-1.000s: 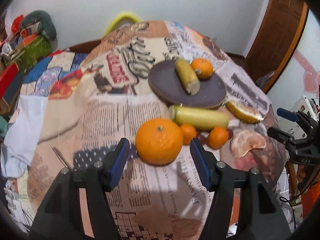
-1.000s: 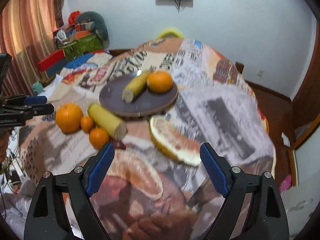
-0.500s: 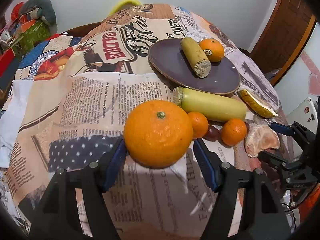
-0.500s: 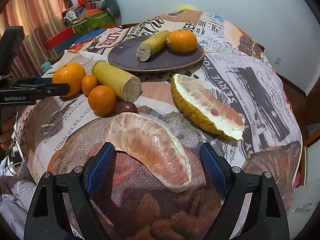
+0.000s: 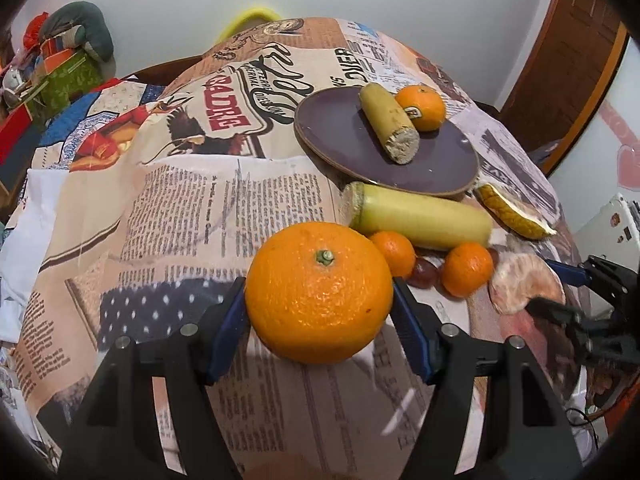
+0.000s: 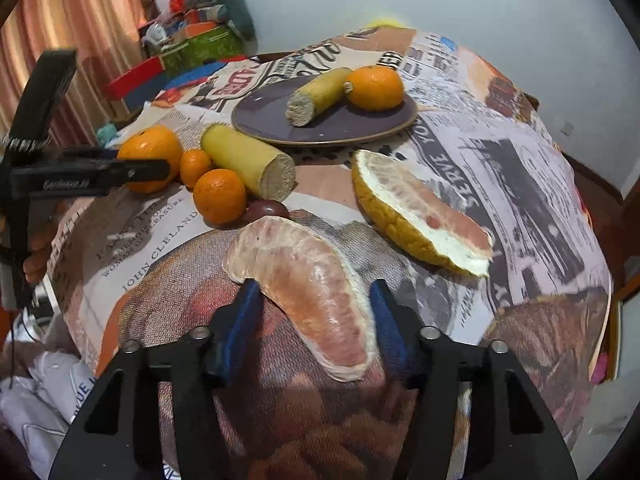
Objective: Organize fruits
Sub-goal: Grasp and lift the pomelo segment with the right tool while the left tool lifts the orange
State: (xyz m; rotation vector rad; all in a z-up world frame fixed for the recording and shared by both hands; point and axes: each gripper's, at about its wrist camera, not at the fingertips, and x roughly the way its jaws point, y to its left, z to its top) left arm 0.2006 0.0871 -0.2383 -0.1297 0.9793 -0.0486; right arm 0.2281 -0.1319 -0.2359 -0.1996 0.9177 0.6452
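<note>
A large orange [image 5: 319, 293] sits between the blue pads of the left gripper [image 5: 319, 312], both pads against its sides, so the jaws are clenched on it. It rests on the newspaper-print cloth [image 5: 224, 216] that covers the bench. Just beyond the right pad lie two small mandarins [image 5: 394, 252] and a dark grape [image 5: 425, 273], and behind them a cut yellow-green stalk piece [image 5: 420, 218] lies on its side, touching the rim of a dark purple plate [image 5: 340, 136]. The plate holds a second stalk piece [image 5: 388, 122] and an orange with a sticker [image 5: 420, 108], the two touching.

A peeled pomelo segment [image 6: 304, 288] lies between the pads of the right gripper [image 6: 316, 320]. Its jaws have just been closing on the segment; the right pad meets its curved edge and the left pad stands at its underside, though whether they press firmly cannot be told. Ahead of these jaws and to their right lies a pomelo wedge [image 6: 416, 220] with its yellow rind on, apart from the segment. Ahead to the left are the mandarins and the grape, with the left gripper's finger across the large orange at the far left.
</note>
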